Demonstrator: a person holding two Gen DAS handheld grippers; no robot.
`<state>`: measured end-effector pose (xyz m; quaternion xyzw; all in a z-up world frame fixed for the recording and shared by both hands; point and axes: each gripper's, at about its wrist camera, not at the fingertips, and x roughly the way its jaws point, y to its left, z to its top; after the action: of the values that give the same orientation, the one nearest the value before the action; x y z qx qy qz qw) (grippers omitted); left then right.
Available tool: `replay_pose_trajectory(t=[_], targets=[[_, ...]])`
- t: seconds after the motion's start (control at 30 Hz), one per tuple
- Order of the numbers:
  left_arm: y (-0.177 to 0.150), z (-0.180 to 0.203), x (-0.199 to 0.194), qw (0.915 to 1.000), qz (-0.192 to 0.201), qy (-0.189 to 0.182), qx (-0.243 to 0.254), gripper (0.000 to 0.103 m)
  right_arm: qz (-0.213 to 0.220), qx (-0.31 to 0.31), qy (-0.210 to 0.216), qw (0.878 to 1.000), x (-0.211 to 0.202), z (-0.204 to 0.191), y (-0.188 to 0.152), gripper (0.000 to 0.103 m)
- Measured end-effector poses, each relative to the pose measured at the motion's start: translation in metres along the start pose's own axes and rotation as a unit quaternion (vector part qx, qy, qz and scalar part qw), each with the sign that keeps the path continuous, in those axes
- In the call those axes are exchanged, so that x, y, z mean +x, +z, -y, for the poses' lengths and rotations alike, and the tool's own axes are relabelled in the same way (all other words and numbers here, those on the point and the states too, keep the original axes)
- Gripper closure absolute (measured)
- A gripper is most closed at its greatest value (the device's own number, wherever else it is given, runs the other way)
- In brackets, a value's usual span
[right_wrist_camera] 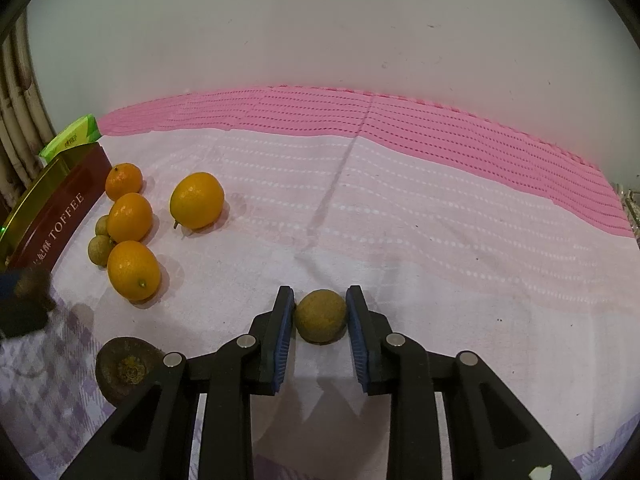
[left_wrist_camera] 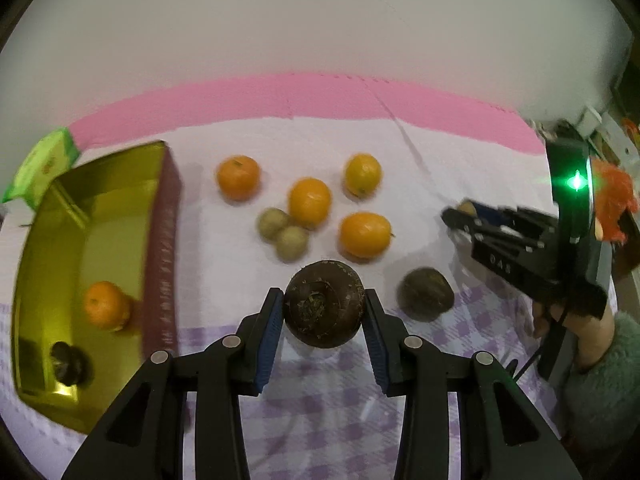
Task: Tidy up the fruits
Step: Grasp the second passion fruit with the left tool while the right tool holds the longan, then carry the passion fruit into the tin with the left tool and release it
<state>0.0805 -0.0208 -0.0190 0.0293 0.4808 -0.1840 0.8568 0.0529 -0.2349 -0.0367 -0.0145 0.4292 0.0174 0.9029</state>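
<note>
The left tool (left_wrist_camera: 324,312) clamped a dark brown, round, rough-skinned fruit (left_wrist_camera: 323,307) between its blue pads, lifted off the checked cloth. The open gold tin tray (left_wrist_camera: 120,184) lay to its left, nearer this hand. Farther right, the right tool (right_wrist_camera: 320,314) pinched a small tan round fruit (right_wrist_camera: 320,316) on the cloth.

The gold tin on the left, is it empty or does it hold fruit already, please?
Not empty: the gold tin holds an orange and a dark round fruit.
</note>
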Motion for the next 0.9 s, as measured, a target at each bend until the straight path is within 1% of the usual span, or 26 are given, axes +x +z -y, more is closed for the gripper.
replay_pose_trajectory(t=[0.13,0.27,0.33,0.5,0.57,0.73,0.9], targets=[[0.005,-0.018,-0.016,0.9995,0.019,0.021,-0.013,0.063,0.0,-0.001,-0.001,1.0,0.001,0.0,0.0,0.077],[0.01,-0.048,-0.029,0.9978,0.031,0.047,-0.037,0.063,0.0,-0.002,-0.002,1.0,0.001,-0.001,0.0,0.077],[0.013,-0.068,-0.035,0.9957,0.035,0.069,-0.052,0.063,0.0,-0.003,-0.003,1.0,0.001,-0.001,0.001,0.077],[0.019,-0.122,-0.044,0.9889,0.043,0.107,-0.094,0.063,-0.001,-0.004,-0.004,1.0,0.002,-0.002,0.001,0.077],[0.018,-0.145,-0.042,0.9861,0.036,0.117,-0.112,0.063,-0.001,-0.005,-0.004,1.0,0.002,-0.002,0.001,0.077],[0.011,-0.182,-0.025,0.9805,0.011,0.136,-0.141,0.063,-0.001,-0.006,-0.005,1.0,0.002,-0.002,0.001,0.077],[0.002,-0.198,-0.006,0.9764,-0.014,0.147,-0.158,0.063,-0.001,-0.006,-0.005,1.0,0.002,-0.002,0.001,0.077]])
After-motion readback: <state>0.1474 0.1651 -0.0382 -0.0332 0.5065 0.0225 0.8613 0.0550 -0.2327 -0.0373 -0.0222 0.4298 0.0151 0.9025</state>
